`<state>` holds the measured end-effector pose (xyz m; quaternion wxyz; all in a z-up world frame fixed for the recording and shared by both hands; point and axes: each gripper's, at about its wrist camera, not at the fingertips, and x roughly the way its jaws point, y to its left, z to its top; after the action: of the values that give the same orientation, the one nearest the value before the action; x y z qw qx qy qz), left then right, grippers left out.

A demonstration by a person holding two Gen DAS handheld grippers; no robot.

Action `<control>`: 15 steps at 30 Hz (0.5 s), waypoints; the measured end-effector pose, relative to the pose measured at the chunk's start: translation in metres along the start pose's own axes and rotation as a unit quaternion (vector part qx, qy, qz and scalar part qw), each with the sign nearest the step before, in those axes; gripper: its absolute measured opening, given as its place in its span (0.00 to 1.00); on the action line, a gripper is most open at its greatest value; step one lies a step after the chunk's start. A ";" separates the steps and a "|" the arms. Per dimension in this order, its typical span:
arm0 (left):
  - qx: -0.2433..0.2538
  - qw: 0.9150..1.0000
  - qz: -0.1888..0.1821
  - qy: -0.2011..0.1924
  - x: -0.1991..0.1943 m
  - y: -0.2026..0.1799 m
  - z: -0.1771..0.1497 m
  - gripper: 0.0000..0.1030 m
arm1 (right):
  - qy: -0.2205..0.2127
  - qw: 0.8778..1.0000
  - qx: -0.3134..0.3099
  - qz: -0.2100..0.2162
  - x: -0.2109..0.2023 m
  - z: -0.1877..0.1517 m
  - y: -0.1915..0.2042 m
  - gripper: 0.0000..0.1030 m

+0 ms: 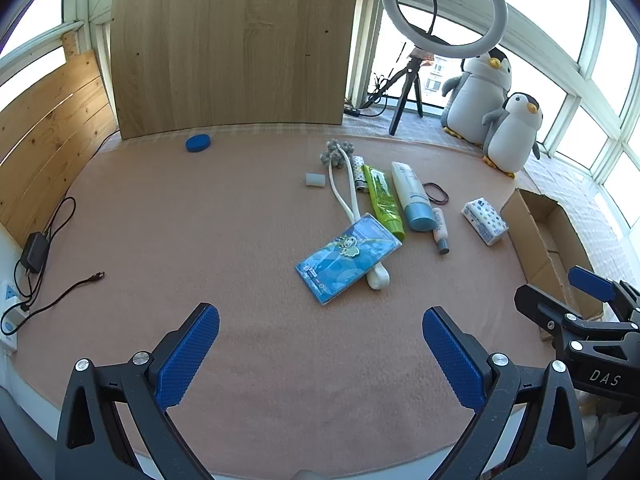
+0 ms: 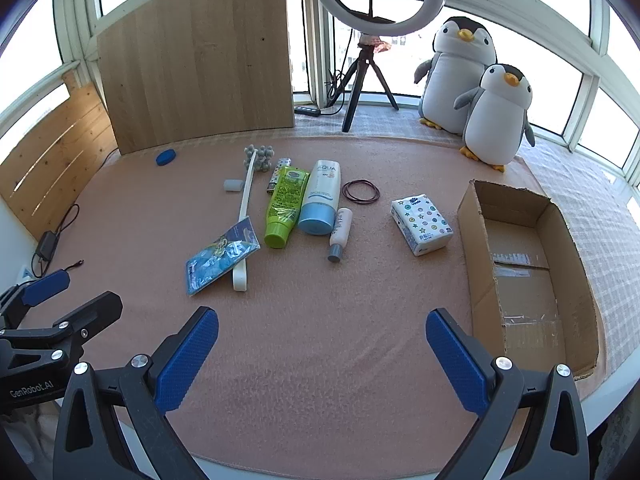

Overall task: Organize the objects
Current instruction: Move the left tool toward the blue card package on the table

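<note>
Looking along the left gripper (image 1: pixel 320 356), the blue packet (image 1: pixel 348 258) covers part of the white long-handled tool (image 1: pixel 347 196), and the cardboard box (image 1: pixel 548 240) is partly hidden behind the right gripper (image 1: pixel 560 300). Left jaws stand wide apart, holding nothing, above the pink mat (image 1: pixel 200 220).

From the right wrist, the right gripper (image 2: pixel 322 358) likewise gapes wide and empty. A green tube (image 2: pixel 285 206), a white-and-blue tube (image 2: pixel 321 198), a small bottle (image 2: pixel 340 234), hair ties (image 2: pixel 362 191) and a tissue pack (image 2: pixel 422 224) lie mid-mat, left of the open box (image 2: pixel 472 216). The left gripper (image 2: pixel 60 300) is cut off at the edge.
</note>
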<state>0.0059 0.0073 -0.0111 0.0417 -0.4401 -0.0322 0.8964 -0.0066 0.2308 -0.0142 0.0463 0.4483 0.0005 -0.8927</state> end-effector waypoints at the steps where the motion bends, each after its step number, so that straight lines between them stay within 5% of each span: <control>1: 0.000 1.000 -0.001 0.000 0.000 0.000 -0.001 1.00 | 0.001 1.000 0.001 0.000 0.000 -0.001 0.000 0.99; 15: 0.003 1.000 -0.007 0.008 0.004 0.001 -0.005 1.00 | 0.007 1.000 0.004 -0.001 0.002 -0.004 0.001 0.99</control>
<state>0.0073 0.0071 -0.0173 0.0500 -0.4466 -0.0322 0.8928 -0.0044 0.2298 -0.0177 0.0439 0.4549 -0.0028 -0.8895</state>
